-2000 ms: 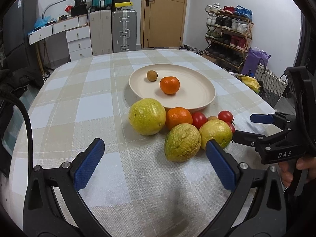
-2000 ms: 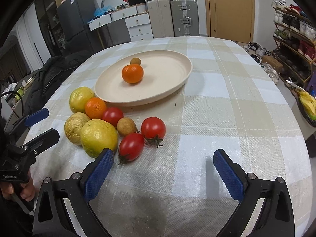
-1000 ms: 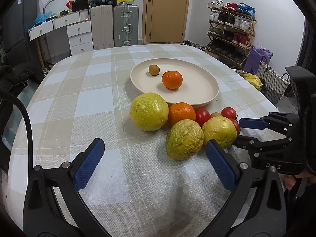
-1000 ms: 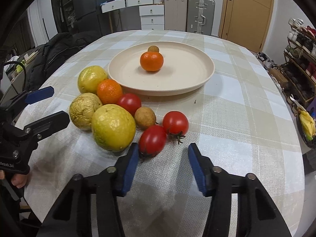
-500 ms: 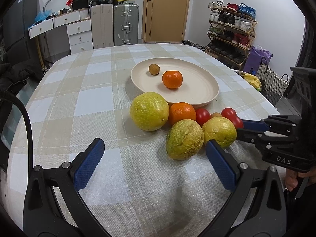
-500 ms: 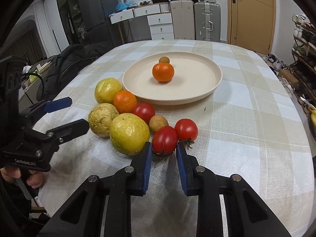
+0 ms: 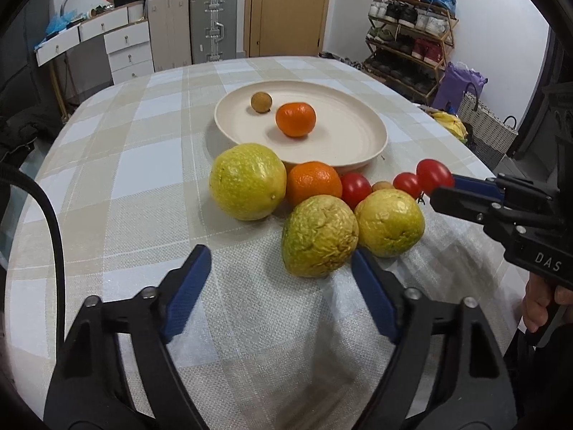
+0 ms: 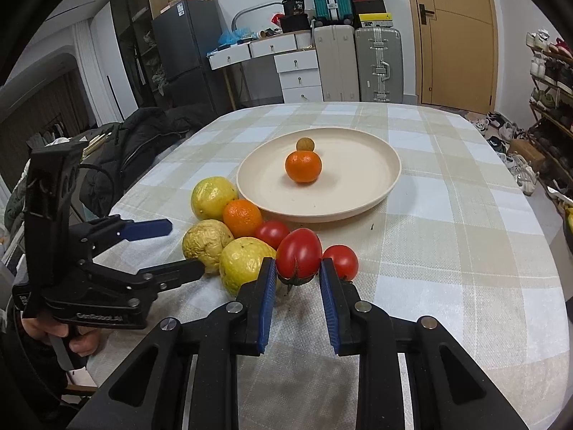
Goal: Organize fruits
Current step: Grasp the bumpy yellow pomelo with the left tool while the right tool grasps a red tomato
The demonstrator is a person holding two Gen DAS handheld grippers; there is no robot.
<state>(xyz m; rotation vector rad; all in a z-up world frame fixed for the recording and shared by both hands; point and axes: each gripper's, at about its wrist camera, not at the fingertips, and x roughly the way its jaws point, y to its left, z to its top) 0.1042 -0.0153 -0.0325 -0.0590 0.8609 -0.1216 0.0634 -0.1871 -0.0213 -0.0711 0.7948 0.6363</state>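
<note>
My right gripper (image 8: 298, 268) is shut on a red tomato (image 8: 299, 254) and holds it just above the checked cloth; in the left wrist view the same tomato (image 7: 433, 175) shows at that gripper's tips. My left gripper (image 7: 279, 279) is closing. A wrinkled yellow-green fruit (image 7: 318, 236) sits ahead between its jaws, close to the right pad, and neither pad presses on it. Beside it lie a smooth yellow fruit (image 7: 389, 222), a large yellow fruit (image 7: 248, 181), an orange (image 7: 313, 183) and two more tomatoes. The cream plate (image 7: 372, 143) holds an orange (image 7: 295, 119) and a small brown fruit (image 7: 261, 101).
The oval table's right edge (image 8: 558, 286) curves close by. A black jacket (image 8: 143, 132) hangs left of the table. A shoe rack (image 7: 408, 53), a wicker basket (image 7: 487, 132) and suitcases (image 7: 211, 25) stand along the walls. A small brown fruit (image 7: 382, 186) hides among the tomatoes.
My right jaws have closed on the tomato and raised it slightly off the cloth. My left jaws have narrowed toward the wrinkled fruit.
</note>
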